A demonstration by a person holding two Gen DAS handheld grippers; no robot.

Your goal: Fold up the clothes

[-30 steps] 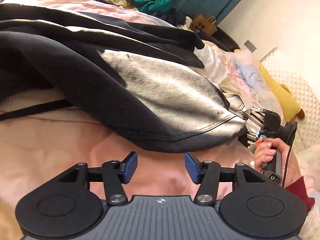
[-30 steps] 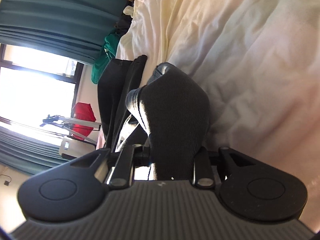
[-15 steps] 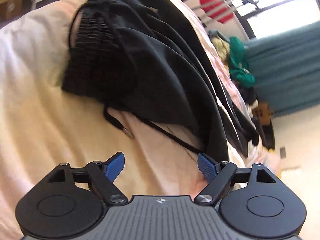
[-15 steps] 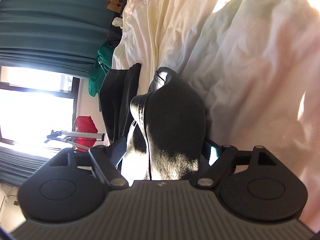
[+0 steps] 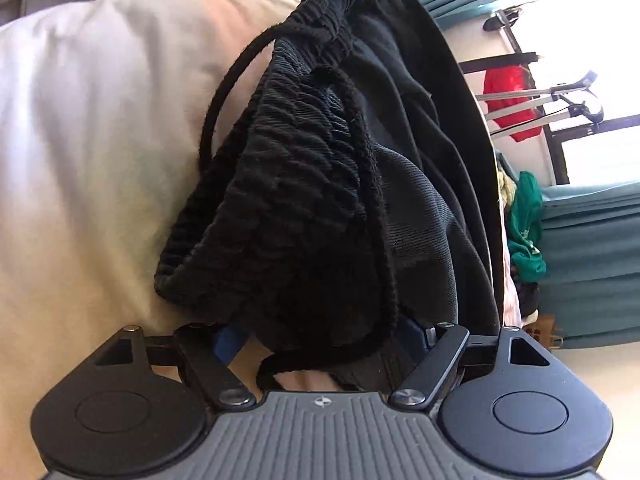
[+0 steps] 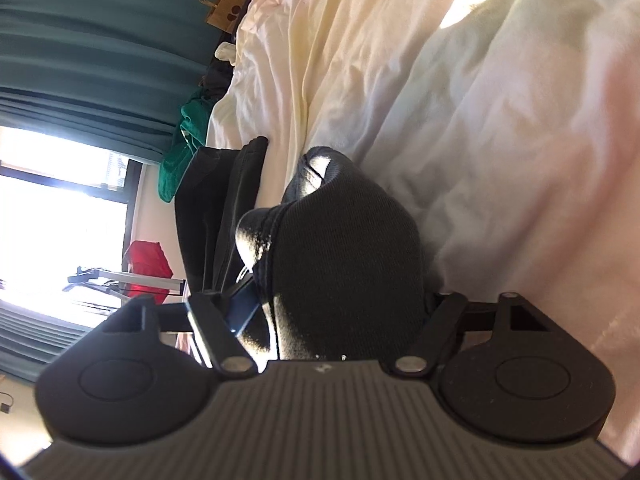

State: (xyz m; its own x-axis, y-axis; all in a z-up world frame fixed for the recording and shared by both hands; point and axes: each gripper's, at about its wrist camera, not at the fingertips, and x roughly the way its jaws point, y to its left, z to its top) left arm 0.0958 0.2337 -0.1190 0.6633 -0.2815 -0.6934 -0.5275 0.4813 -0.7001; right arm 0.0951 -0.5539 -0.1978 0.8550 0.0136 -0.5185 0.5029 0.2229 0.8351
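Garment: black trousers [image 5: 320, 200], ribbed waistband, drawstring [image 5: 224, 92] looped; frame centre, on cream bedding [image 5: 80, 120].
Left gripper [image 5: 320, 336]: jaws wide apart, waistband bunched between them.
Right gripper [image 6: 340, 312]: jaws apart, dark fabric between them.

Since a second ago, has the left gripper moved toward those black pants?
Yes. The left gripper has closed in on the black pants lying on the cream bedding; the ribbed waistband now sits between its jaws.

Black ribbed trousers [image 5: 304, 208] lie on cream-pink bedding [image 5: 88, 128], with teal curtains [image 6: 92, 40] and a red cloth [image 6: 148, 266] behind.
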